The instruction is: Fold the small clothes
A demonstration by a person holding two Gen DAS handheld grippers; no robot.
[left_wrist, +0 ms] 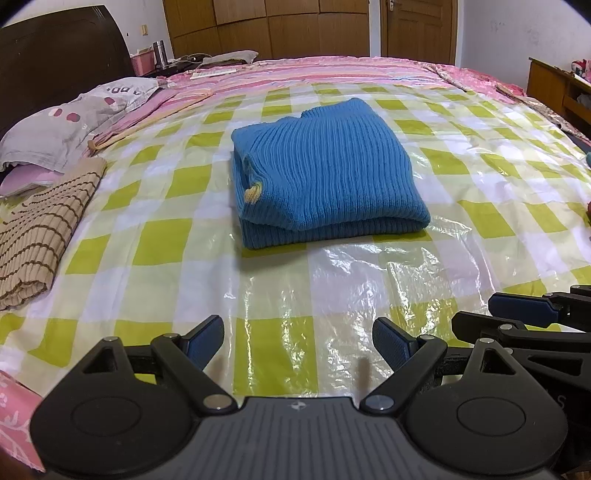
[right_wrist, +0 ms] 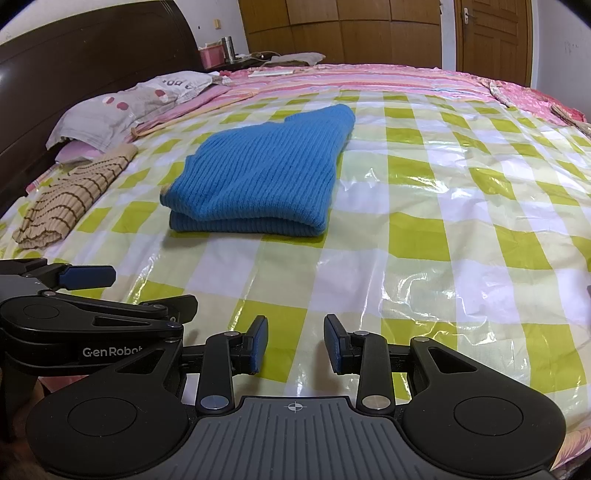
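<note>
A blue ribbed knit sweater (left_wrist: 325, 173) lies folded into a compact rectangle on the green-and-white checked plastic sheet (left_wrist: 280, 295); it also shows in the right wrist view (right_wrist: 262, 181). My left gripper (left_wrist: 298, 341) is open and empty, low over the sheet, well short of the sweater. My right gripper (right_wrist: 295, 343) is open and empty, beside the left one; its finger shows in the left wrist view (left_wrist: 524, 306). The left gripper's finger shows in the right wrist view (right_wrist: 86, 277).
A folded beige brown-striped garment (left_wrist: 40, 236) lies at the left, also in the right wrist view (right_wrist: 70, 199). A grey pillow (left_wrist: 70, 122) and dark headboard (left_wrist: 55, 55) are far left. Wooden wardrobes (left_wrist: 269, 26) and a door stand behind the bed.
</note>
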